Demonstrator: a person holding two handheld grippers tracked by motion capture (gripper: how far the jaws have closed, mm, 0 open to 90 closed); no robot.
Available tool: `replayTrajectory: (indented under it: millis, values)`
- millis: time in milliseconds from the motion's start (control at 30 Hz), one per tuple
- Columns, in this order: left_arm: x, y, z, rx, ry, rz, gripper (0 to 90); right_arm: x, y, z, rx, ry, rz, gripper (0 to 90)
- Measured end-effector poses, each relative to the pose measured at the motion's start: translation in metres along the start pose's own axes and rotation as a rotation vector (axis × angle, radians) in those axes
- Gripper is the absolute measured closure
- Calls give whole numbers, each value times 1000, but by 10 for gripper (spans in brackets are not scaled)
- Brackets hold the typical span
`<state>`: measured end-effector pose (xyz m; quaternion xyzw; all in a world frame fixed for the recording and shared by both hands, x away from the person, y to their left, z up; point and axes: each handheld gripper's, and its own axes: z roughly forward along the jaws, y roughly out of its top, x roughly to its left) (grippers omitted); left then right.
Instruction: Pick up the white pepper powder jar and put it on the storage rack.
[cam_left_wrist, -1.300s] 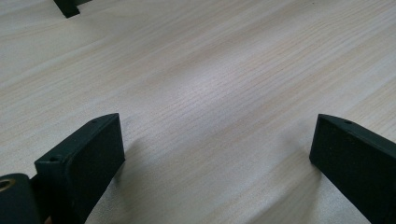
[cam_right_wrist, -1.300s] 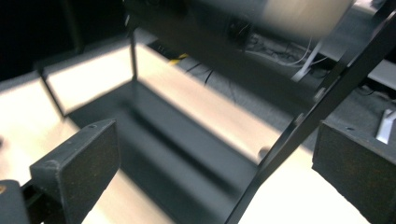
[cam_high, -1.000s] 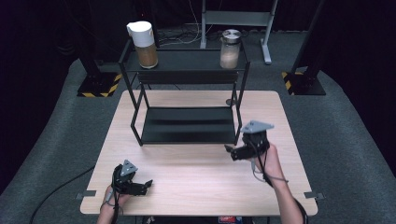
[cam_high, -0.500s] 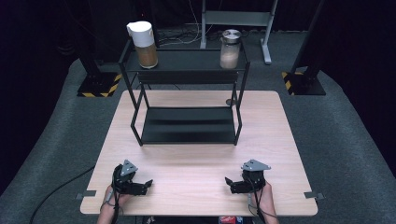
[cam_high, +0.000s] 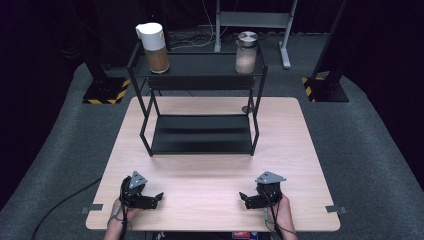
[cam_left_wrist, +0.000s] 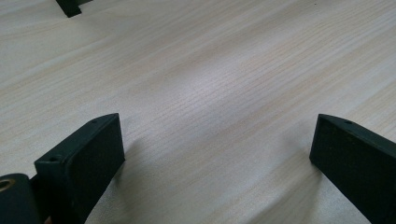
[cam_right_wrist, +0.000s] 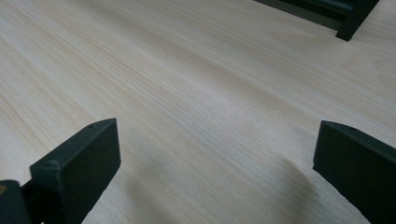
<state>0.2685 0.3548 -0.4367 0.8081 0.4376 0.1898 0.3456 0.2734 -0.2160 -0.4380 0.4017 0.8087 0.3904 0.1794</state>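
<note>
My left gripper (cam_high: 159, 198) rests on the wooden table (cam_high: 210, 170) near its front left corner, jaws wide open and pointing right. My right gripper (cam_high: 242, 199) rests near the front right, jaws wide open and pointing left. In the left gripper view my gripper (cam_left_wrist: 215, 154) has only bare wood between its black jaws. The right gripper view shows the same: my gripper (cam_right_wrist: 215, 154) over empty tabletop. A black two-tier metal rack (cam_high: 200, 137) stands at the table's far half. On its top shelf stand a white-lidded jar (cam_high: 153, 46) at left and a metal-lidded glass jar (cam_high: 246, 51) at right.
A small dark round object (cam_high: 245, 109) lies on the table behind the rack's right rear leg. A rack foot (cam_left_wrist: 69, 7) shows at the top left of the left gripper view, another rack foot (cam_right_wrist: 348, 28) at the top right of the right gripper view. Dark stands surround the table.
My right gripper has come back from near the rack's right front leg to the table's front edge and settled there. The left gripper has stayed put.
</note>
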Motion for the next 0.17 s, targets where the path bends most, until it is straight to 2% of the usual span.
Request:
replayTrajectory:
  millis: [167]
  values:
    - [1,1,0,8,-12,11,8,2,1,0,4,-7,-3,2]
